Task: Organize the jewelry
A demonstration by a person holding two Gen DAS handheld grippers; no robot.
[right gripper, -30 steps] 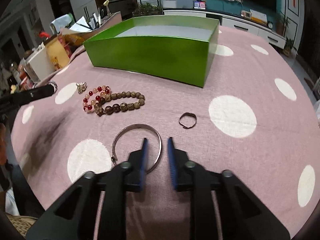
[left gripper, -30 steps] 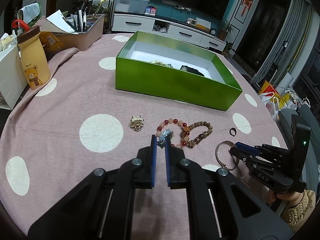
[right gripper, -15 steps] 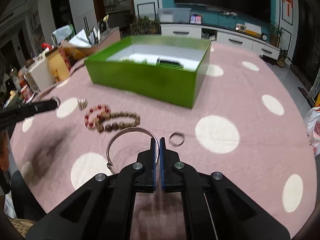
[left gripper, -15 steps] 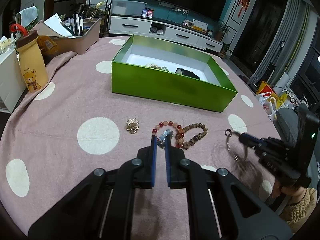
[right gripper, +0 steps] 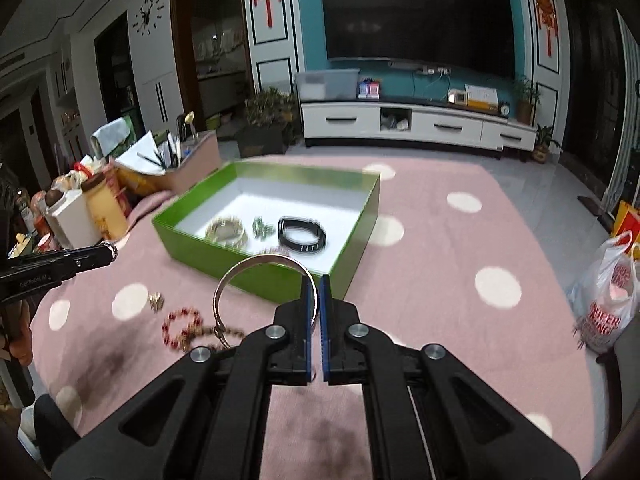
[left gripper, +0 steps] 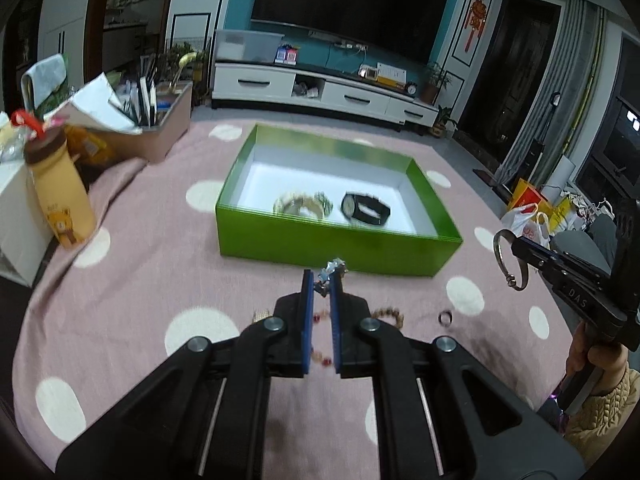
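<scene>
My left gripper point(left gripper: 321, 280) is shut on a small silver trinket point(left gripper: 330, 271) and holds it in the air before the green box point(left gripper: 320, 242). My right gripper point(right gripper: 316, 284) is shut on a silver bangle point(right gripper: 240, 270), lifted above the table; it also shows in the left wrist view point(left gripper: 505, 258). The box holds a black watch point(right gripper: 302, 236), a gold bracelet point(right gripper: 226, 230) and a green piece point(right gripper: 260, 227). A red bead bracelet point(right gripper: 178, 322), a brown bead bracelet point(left gripper: 390, 315), a gold charm point(right gripper: 155, 301) and a small ring point(left gripper: 445, 317) lie on the pink dotted cloth.
A yellow bear bottle point(left gripper: 60, 196) and a white box point(left gripper: 16, 216) stand at the left. A tan bin of pens and papers point(left gripper: 148, 128) stands behind them. A plastic bag point(right gripper: 608, 300) sits off the table's right edge.
Both grippers rose from the table. The left lifted the silver trinket off the cloth toward the box. The right closed on the bangle and lifted it.
</scene>
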